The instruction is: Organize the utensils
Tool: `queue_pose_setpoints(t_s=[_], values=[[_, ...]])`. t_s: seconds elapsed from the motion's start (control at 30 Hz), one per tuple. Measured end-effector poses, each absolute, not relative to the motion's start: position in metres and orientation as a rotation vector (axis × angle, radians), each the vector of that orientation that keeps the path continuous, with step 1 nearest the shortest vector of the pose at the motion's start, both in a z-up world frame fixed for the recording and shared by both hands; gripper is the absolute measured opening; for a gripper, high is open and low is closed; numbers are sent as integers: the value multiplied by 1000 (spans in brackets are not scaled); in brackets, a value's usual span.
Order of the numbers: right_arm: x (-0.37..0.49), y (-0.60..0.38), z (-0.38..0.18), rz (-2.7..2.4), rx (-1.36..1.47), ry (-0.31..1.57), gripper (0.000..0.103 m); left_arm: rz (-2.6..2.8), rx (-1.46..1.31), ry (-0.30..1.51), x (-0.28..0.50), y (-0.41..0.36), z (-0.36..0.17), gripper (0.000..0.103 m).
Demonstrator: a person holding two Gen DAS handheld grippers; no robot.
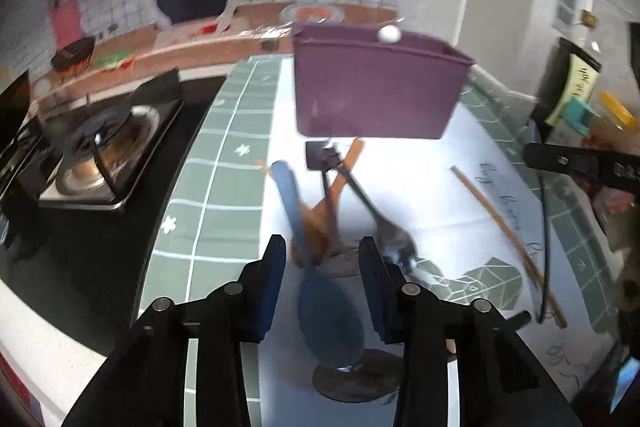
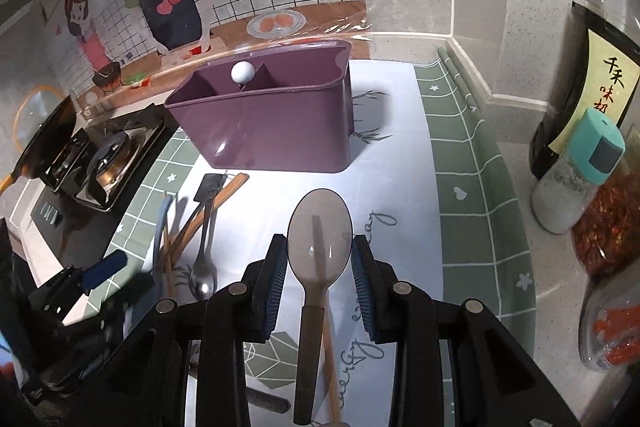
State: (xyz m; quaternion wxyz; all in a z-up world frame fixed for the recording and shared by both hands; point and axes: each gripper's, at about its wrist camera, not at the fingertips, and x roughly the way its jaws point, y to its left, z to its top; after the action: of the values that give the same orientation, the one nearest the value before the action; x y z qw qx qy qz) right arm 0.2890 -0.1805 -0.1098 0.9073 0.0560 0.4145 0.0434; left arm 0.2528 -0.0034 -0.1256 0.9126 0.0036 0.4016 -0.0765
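Our right wrist view alone shows the purple caddy (image 2: pixel 276 131) from above, with its divided compartments and a white ball (image 2: pixel 242 72) at the rim. There our right gripper (image 2: pixel 319 259) has its jaws apart, a translucent spoon (image 2: pixel 319 251) lying between them; whether they touch it we cannot tell. Our left wrist view shows our left gripper (image 1: pixel 322 267) spread over a blue spatula (image 1: pixel 320 291) among the utensil pile (image 1: pixel 332 195), in front of the caddy.
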Motion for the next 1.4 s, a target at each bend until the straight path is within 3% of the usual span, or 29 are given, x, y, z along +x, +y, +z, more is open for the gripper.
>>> queue_pose_setpoints(t_s=[0.7,0.77,0.87,0.93,1.4], values=[[287,-190,-116,110,166,850,30,-187,0,893,265,-11,-143,39],[287,-191,-116,108,166,851,30,-173,-8,898,267,-9,-144,36],[287,-191,-116,109,166,851,30,-166,-20,905,268,-6,-145,24],[287,-191,-115,107,168,849,30,-165,-19,905,268,-5,-144,24],[287,-194,-87,92,175,764,30,-192,-10,683,265,20,-64,24]])
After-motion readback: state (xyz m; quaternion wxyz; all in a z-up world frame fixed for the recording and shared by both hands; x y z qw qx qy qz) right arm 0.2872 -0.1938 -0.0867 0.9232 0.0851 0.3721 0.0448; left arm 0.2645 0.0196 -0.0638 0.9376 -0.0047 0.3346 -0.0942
